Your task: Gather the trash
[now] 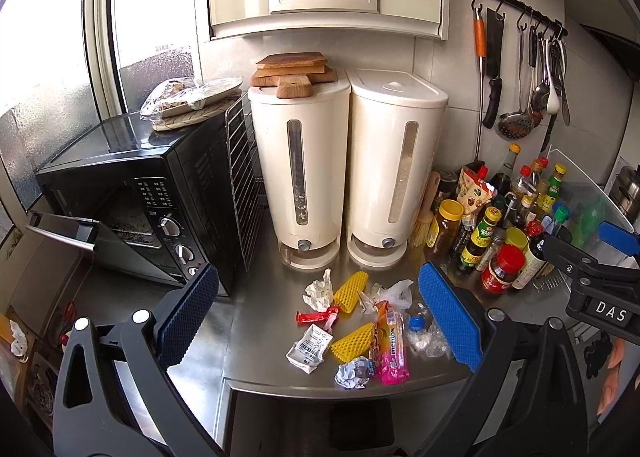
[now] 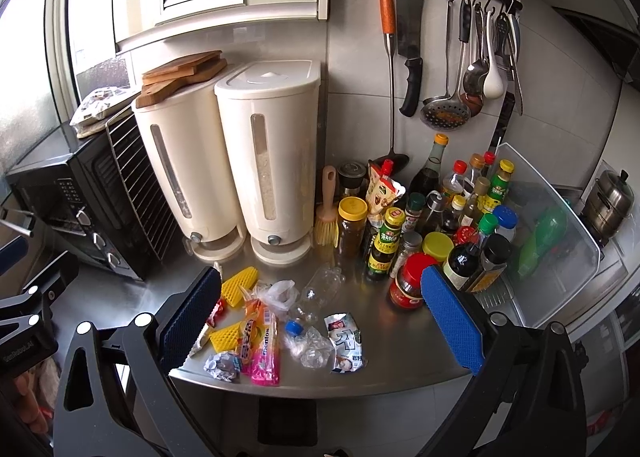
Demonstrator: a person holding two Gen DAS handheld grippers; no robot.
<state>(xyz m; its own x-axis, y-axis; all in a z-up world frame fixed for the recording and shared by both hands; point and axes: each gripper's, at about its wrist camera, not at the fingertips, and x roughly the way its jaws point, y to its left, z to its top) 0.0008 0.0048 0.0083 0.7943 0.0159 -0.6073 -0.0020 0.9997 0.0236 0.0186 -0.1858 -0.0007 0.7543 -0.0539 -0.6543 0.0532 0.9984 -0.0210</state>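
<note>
Jaws of both grippers (image 1: 320, 315) (image 2: 320, 319) gape empty above two yellow foam nets (image 1: 351, 291) and one mentos wrapper (image 1: 394, 349).

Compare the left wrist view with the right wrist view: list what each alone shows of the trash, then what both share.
Only the left wrist view shows the crumpled white tissue and the whole red wrapper.

Only the right wrist view shows the white-green pouch near the counter edge and the crushed clear bottle.

Both show the pink Mentos wrapper, two yellow foam nets, a foil ball and the blue bottle cap. Both grippers are open and empty.
</note>
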